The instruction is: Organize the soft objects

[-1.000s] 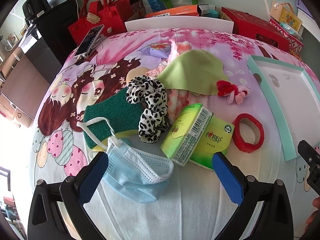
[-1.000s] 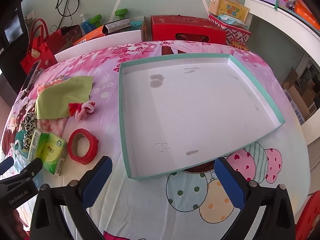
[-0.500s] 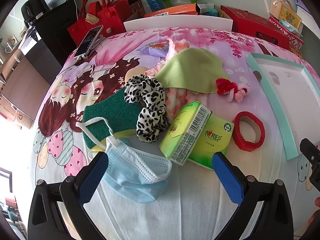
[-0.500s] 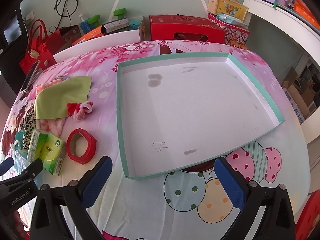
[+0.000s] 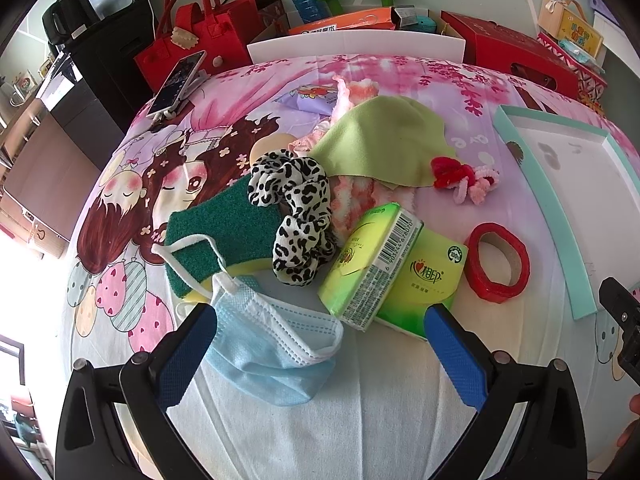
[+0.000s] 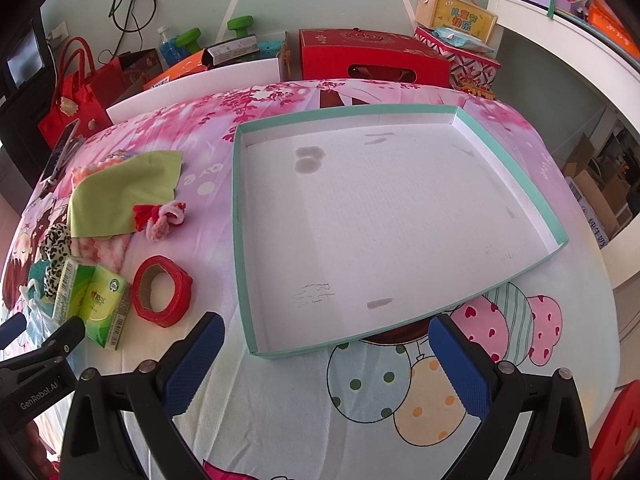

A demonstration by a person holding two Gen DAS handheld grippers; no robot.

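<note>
Left tool (image 5: 320, 336) spread wide, empty, hovering low over pile on desk. Blue mask (image 5: 276, 344) sits right between my fingers, nearest item; tissue packs (image 5: 384, 268) just beyond, by right fingertip. My call: take mask first, pinch pleated body, not ear loop — loop lies across green sponge (image 5: 224, 232) and may drag it. Right tool (image 6: 320, 364) also spread, empty, parked near front edge of teal tray (image 6: 240, 240). Tray bare, nothing sorted yet.
</note>
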